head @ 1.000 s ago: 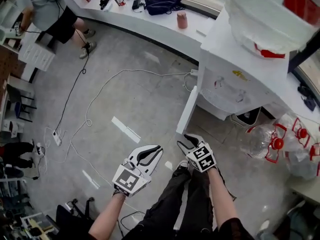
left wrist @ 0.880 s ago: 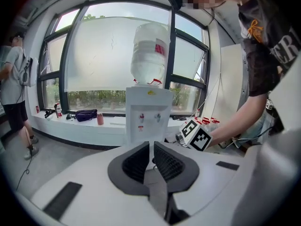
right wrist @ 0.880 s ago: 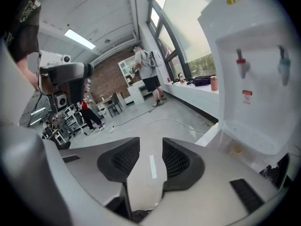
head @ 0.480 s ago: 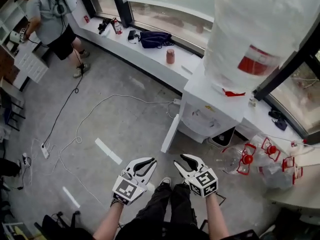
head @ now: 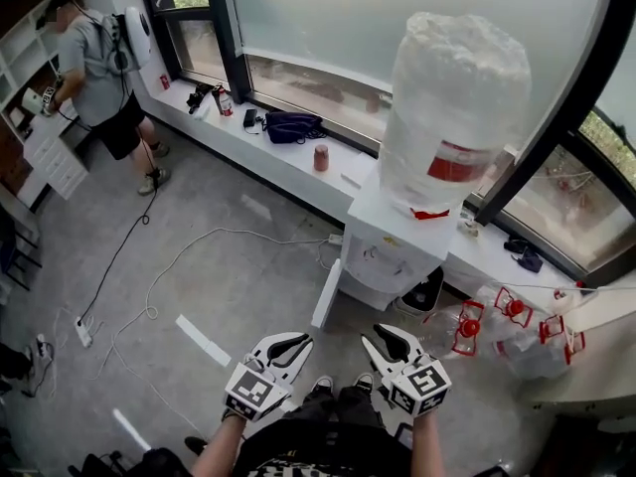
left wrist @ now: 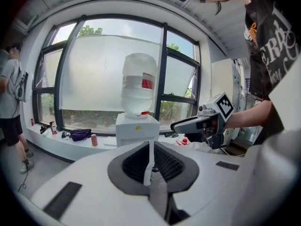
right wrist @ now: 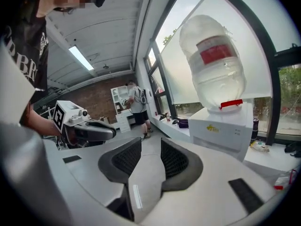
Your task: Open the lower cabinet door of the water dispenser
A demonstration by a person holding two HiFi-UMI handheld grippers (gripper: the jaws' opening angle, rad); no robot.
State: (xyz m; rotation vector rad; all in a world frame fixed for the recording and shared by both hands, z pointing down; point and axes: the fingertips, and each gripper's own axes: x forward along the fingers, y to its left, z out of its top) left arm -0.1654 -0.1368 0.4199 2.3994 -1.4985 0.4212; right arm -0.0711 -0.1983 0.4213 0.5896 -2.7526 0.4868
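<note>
Cabinet door [head: 325, 296] in the head view stands swung out from the water dispenser [head: 393, 251], at 1 o'clock from the left gripper [head: 286, 348], 10 o'clock from the right gripper [head: 386, 344]; left looks nearer

Left gripper view: jaws narrowly apart, empty, dispenser at 12 o'clock

Right gripper view: jaws half apart, just been closing on nothing, dispenser at 2 o'clock

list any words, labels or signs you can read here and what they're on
"ERR", part of a cut-off white word, on the person's black shirt.
Red label on the big clear water bottle: too blurred to read.
Yellow mark on the white water dispenser: too small to read.
</note>
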